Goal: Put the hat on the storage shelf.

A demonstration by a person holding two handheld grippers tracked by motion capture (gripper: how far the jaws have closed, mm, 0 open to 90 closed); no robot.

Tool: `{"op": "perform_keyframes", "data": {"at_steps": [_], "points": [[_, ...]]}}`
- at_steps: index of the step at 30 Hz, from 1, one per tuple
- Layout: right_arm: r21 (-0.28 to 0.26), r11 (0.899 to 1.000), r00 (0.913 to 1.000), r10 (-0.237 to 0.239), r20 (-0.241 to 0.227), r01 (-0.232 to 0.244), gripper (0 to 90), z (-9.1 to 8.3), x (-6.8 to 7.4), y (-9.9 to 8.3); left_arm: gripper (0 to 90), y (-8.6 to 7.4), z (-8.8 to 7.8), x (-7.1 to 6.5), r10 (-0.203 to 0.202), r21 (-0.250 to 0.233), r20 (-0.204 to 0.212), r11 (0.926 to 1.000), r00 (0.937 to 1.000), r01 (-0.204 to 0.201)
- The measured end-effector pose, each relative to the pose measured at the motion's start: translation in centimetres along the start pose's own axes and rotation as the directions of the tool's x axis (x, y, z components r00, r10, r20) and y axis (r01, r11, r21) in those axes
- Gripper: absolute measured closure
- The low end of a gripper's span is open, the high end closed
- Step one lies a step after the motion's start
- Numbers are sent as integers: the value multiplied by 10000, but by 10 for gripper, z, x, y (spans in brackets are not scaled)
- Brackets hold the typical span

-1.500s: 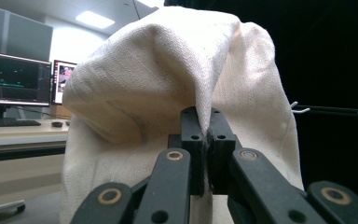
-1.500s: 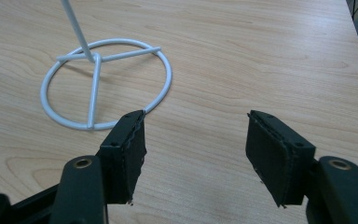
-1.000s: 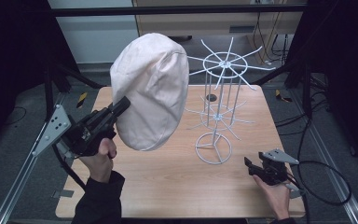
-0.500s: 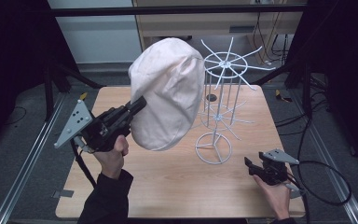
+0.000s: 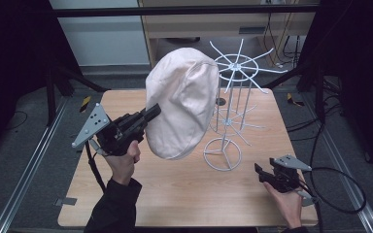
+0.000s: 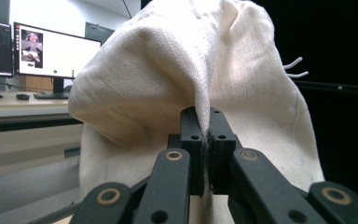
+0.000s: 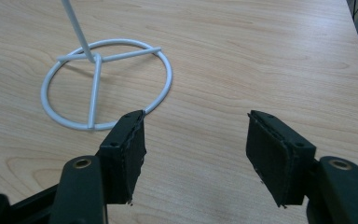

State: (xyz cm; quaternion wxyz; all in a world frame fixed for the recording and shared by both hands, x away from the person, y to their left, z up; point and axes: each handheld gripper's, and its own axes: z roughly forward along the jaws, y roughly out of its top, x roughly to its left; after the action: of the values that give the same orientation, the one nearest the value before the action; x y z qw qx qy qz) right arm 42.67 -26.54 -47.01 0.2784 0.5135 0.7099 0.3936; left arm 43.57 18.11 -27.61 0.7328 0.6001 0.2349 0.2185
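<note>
The left gripper pinched the cream cap just beside the white wire stand; the right gripper rested with jaws apart near the stand's base.

My left gripper: jaws pinched tight on fold of cream cloth cap, which bulges above. Lit monitor on desk far left. White wire tips poke out right.

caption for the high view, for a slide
Left hand-held gripper lifts a cream cap beside a white wire stand; right hand-held gripper waits open.
</note>
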Motion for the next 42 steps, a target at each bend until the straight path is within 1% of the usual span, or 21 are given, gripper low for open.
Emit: {"op": "perform_keyframes", "data": {"at_steps": [2,9,15,22,30,37,42], "points": [[-2,10000,10000,0,2,0,376,0,0,0,876,-1,0,1,-28,23,7,10000,10000,28],[15,10000,10000,-4,11,4,372,0,0,0,873,-9,0,8,-142,323,-96,9994,9999,145],[17,10000,10000,2,1,-2,370,0,0,0,872,-14,1,10,-106,530,-187,9985,9998,116],[1,10000,10000,0,4,0,365,0,0,0,863,-21,3,14,-186,811,-273,9965,9995,207],[6,10000,10000,0,2,0,362,0,0,0,858,-25,6,13,-188,992,-261,9948,9995,213],[4,10000,10000,-13,12,13,359,0,0,0,853,-33,9,13,-215,1332,-203,9908,9996,240],[2,10000,10000,-7,14,7,358,0,0,0,852,-37,12,11,-211,1475,-170,9888,9996,234]]}}
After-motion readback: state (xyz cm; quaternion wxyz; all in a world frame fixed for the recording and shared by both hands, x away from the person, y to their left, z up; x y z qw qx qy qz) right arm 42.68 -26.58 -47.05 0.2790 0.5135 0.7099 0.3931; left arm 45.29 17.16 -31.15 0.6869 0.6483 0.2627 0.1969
